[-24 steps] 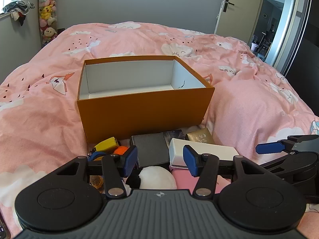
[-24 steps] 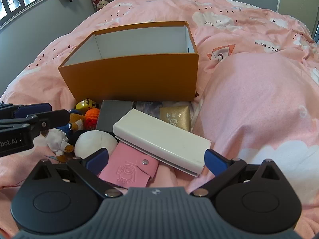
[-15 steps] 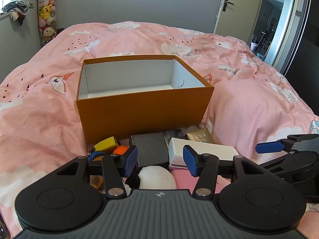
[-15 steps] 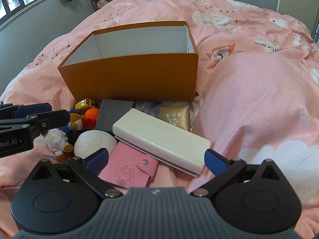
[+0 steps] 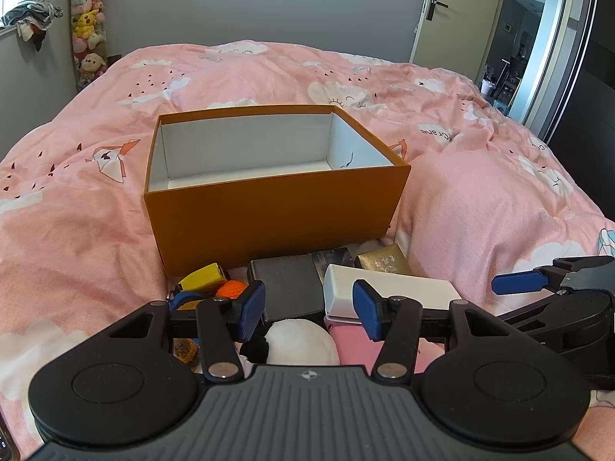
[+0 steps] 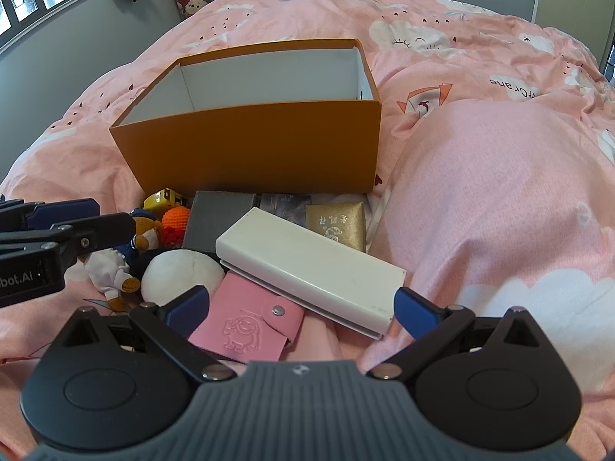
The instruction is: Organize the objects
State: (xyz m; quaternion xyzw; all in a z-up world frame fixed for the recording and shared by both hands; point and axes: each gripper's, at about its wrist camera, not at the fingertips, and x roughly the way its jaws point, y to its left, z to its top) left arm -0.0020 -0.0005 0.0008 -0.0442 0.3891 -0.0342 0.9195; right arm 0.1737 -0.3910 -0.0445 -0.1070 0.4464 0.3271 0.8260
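An empty orange box (image 5: 276, 207) (image 6: 253, 146) with a white inside stands on the pink bed. In front of it lies a heap: a long white case (image 6: 307, 269) (image 5: 388, 288), a pink snap wallet (image 6: 246, 326), a gold packet (image 6: 340, 224), a dark grey box (image 6: 215, 223) (image 5: 284, 284), a white plush ball (image 6: 180, 272) (image 5: 296, 342), a small doll (image 6: 111, 269), an orange knitted ball (image 6: 176, 218) and a yellow toy (image 5: 203, 276). My left gripper (image 5: 309, 309) hovers open over the plush ball. My right gripper (image 6: 301, 305) is wide open above the wallet and case.
The pink quilt (image 5: 480, 199) bulges into a mound right of the box. Stuffed toys (image 5: 86, 27) hang in the far left corner. A door (image 5: 442, 11) stands at the back right. The right gripper's blue finger (image 5: 519, 282) shows at the left wrist view's right edge.
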